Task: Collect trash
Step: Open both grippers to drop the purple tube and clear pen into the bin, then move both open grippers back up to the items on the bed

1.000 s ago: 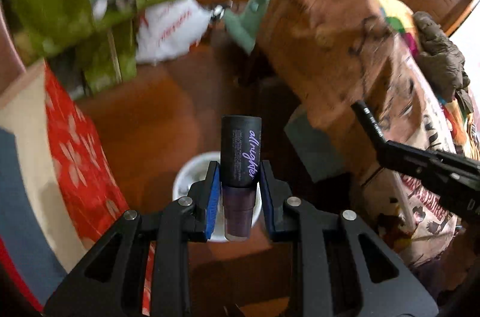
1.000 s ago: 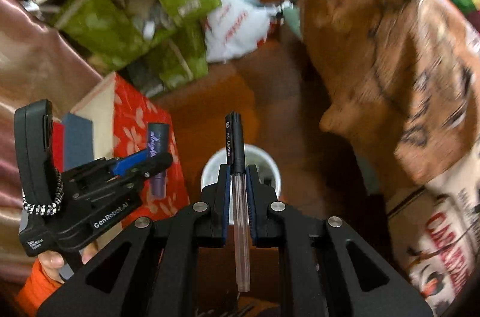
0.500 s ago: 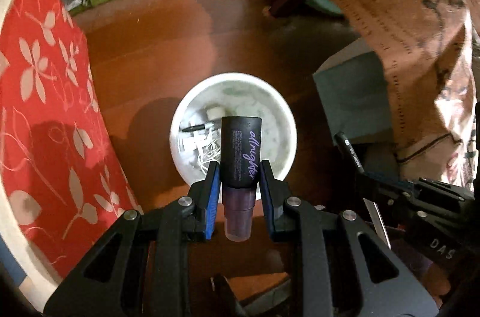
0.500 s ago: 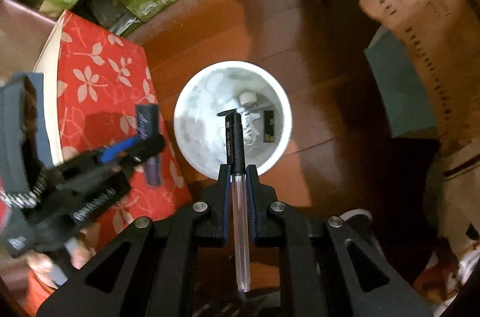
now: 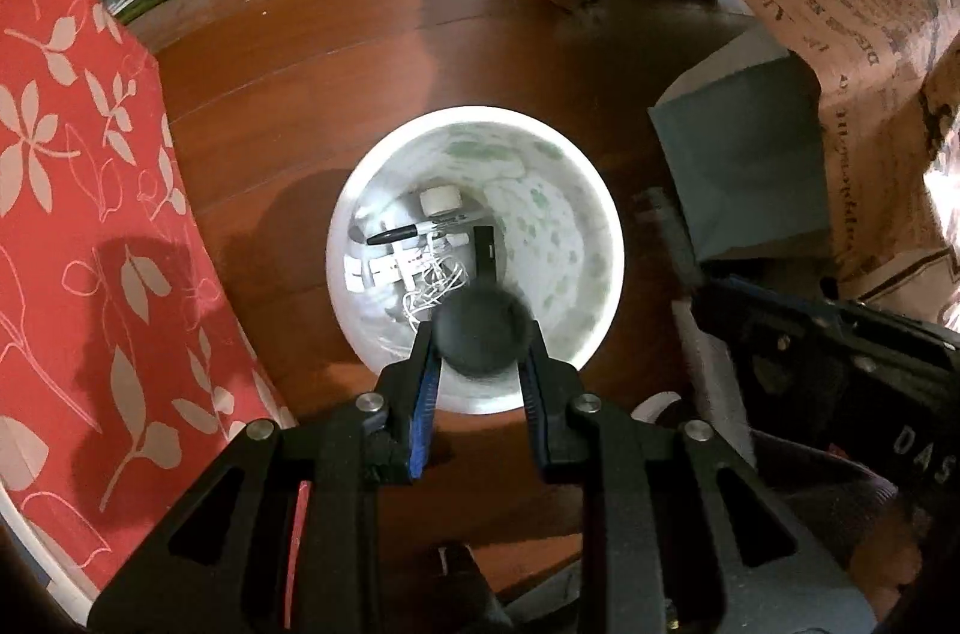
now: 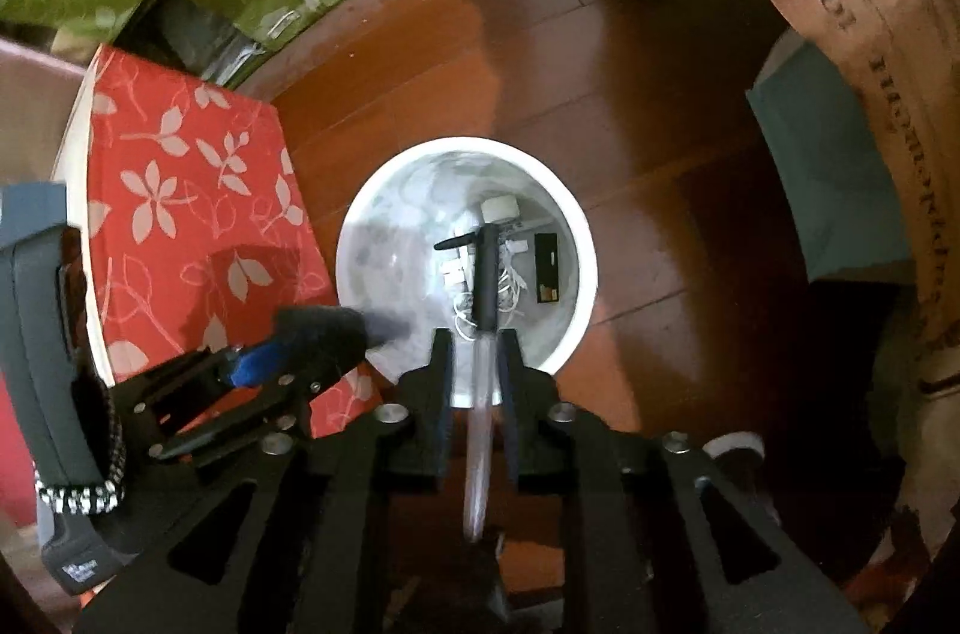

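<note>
**Both grippers over the white bin**

Left wrist: I see my left gripper (image 5: pixel 480 355) pointing down over the near rim of the white bin (image 5: pixel 606 238), its pads clamped on a dark bottle (image 5: pixel 483 331) seen end-on. A marker (image 5: pixel 420 229) and white cord lie at the bin's bottom.

Right wrist: my right gripper (image 6: pixel 477 370) hangs above the bin's near rim, jaws opening, and the pen (image 6: pixel 485 286) sits blurred between them, its dark end over the bin

bin (image 5: pixel 600 214): white, green-mottled | cloth (image 5: pixel 78 214): red, pale leaves | floor (image 5: pixel 300 51): red-brown
</note>
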A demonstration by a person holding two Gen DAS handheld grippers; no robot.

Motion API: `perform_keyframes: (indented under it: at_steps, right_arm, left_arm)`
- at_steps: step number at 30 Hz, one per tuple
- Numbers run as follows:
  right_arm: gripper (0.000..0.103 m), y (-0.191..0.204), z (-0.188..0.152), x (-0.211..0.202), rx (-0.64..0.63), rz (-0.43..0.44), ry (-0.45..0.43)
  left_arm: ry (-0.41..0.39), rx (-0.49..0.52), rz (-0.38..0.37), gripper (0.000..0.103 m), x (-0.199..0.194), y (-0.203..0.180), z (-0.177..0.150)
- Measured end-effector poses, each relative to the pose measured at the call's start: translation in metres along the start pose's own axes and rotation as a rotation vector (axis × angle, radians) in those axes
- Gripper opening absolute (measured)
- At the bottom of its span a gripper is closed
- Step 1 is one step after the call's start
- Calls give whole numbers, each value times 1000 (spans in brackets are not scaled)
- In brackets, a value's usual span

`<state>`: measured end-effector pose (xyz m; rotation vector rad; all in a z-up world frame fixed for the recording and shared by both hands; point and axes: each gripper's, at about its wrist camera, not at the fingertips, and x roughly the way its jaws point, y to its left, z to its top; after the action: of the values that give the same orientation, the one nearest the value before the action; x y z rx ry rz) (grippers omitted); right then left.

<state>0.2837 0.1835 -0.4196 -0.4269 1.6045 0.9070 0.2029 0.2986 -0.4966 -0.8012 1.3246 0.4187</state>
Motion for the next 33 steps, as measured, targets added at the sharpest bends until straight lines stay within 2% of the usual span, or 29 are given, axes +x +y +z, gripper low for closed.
perform_keyframes:
  at_steps: [2,12,18,25,29,33]
  right_arm:
    - [41,-2,1,1,22,4,2]
    - [41,16,-7,-14,-83,-82,-78]
    - [41,13,-15,-41,-84,-58,-140]
    - [41,2,-35,-115,-153,-129,-338]
    - [40,-20,-47,-167,-127,-142,-460]
    - [41,-54,-67,-229,-70,-161,-599]
  left_arm:
    - [5,1,9,25,0,-1,1]
    - [-35,24,40,25,-26,-8,-5]
    - [-124,84,83,25,-67,-23,-8]
    - [-244,170,90,26,-124,-54,-10]
    - [-315,238,92,26,-154,-87,-12]
    - [-375,310,56,26,-183,-128,-15]
